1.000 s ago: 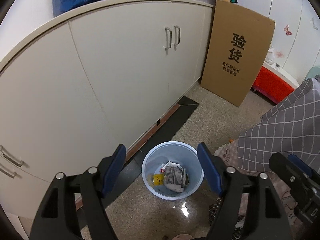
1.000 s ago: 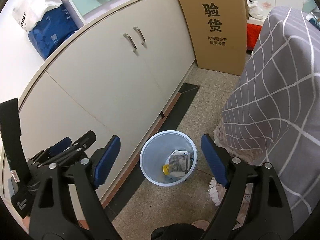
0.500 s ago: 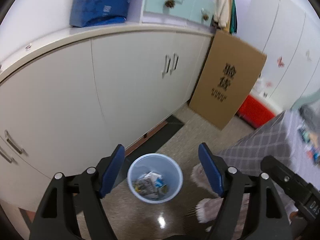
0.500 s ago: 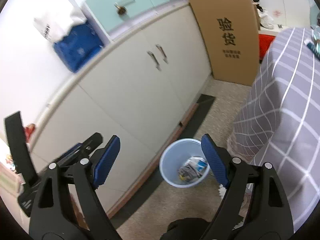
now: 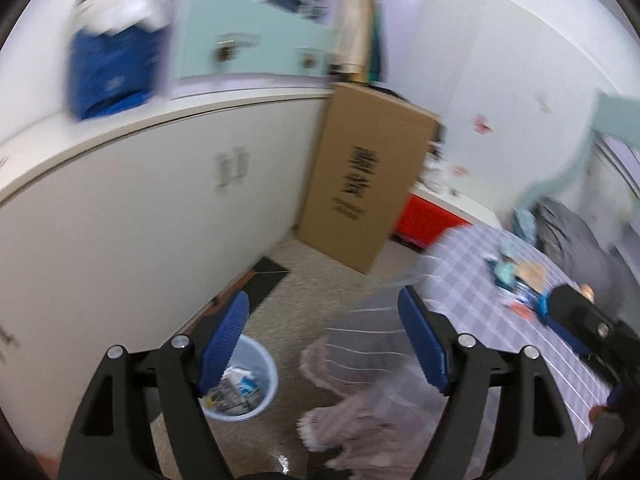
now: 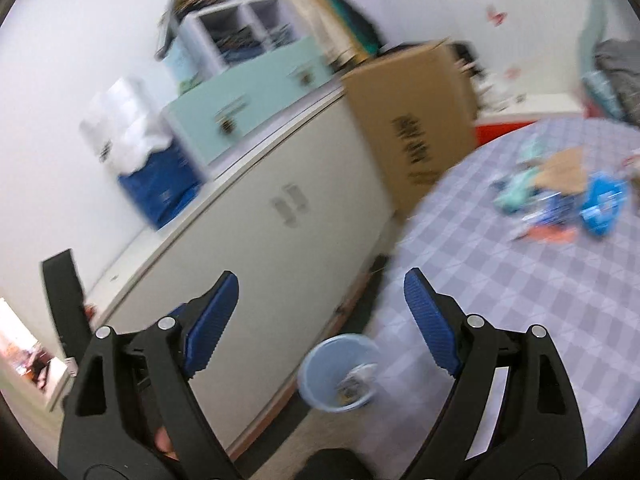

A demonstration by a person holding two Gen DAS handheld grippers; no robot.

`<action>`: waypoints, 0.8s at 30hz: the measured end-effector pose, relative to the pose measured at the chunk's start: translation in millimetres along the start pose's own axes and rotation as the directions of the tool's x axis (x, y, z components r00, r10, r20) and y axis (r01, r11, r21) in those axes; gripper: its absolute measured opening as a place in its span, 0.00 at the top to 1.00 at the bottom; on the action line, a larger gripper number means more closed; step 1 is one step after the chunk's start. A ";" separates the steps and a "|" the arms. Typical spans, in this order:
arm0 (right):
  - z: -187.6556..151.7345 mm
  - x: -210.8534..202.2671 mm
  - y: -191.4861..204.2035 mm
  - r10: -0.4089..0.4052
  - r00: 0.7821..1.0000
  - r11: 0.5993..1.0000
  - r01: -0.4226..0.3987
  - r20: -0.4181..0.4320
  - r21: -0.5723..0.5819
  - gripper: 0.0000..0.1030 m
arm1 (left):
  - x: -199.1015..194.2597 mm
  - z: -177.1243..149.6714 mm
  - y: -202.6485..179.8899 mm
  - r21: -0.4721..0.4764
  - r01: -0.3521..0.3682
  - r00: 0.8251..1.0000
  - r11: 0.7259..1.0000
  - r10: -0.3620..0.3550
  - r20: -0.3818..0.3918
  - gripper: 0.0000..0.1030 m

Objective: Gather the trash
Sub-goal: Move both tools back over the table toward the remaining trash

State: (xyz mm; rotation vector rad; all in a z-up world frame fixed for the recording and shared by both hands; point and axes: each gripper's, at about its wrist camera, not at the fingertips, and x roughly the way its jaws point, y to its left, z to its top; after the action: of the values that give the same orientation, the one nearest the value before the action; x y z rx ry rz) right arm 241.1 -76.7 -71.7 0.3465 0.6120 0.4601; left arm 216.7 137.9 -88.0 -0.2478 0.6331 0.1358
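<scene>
A pale blue bin [image 5: 256, 384] [image 6: 340, 376] with paper and wrappers inside stands on the floor beside the white cabinet. Several bits of trash [image 5: 516, 284] [image 6: 568, 204], blue, teal, orange and brown, lie on the checked tablecloth. My left gripper [image 5: 324, 340] is open and empty, high above the floor with the bin at its lower left. My right gripper [image 6: 320, 320] is open and empty too, with the bin low between its fingers. In the left wrist view the right gripper's body [image 5: 592, 328] shows at the far right over the table. Both views are blurred.
A long white cabinet [image 5: 140, 208] runs along the left, with a blue bag [image 5: 108, 76] and teal drawers [image 5: 248, 40] on top. A tall cardboard box [image 5: 368, 184] leans at its end. A table under a grey checked cloth [image 6: 540, 300] fills the right, a grey garment [image 5: 568, 232] behind it.
Both grippers have risen and tilted up, swinging right from over the bin toward the table. The bin has dropped low in both views and the tabletop trash has come into sight.
</scene>
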 end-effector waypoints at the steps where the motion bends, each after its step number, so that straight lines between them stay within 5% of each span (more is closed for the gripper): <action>1: 4.3 -8.8 -14.7 -0.030 0.999 1.000 0.030 0.016 0.009 0.19 | 2.4 -0.2 -17.5 0.032 0.019 1.000 0.999 -0.019 -0.003 0.26; 5: 16.7 -40.7 -72.8 -0.156 0.986 0.987 0.154 0.058 0.045 0.19 | 17.9 -1.7 -96.1 0.189 0.095 0.995 0.977 -0.093 -0.017 0.26; 12: 28.2 -79.2 -173.9 -0.302 0.950 0.943 0.286 0.078 0.173 0.19 | 59.7 -5.8 -196.5 0.328 0.202 0.978 0.923 -0.174 -0.113 0.26; 24: 49.1 -41.8 -250.1 -0.358 0.933 0.911 0.356 -0.025 0.208 0.19 | 124.5 -9.8 -288.0 0.423 0.256 0.962 0.869 -0.188 -0.196 0.26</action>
State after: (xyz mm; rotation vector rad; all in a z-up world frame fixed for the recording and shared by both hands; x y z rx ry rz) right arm 318.1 -317.5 -124.5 0.4273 0.6961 0.0395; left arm 368.3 -135.5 -116.4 0.1172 0.7606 -0.2553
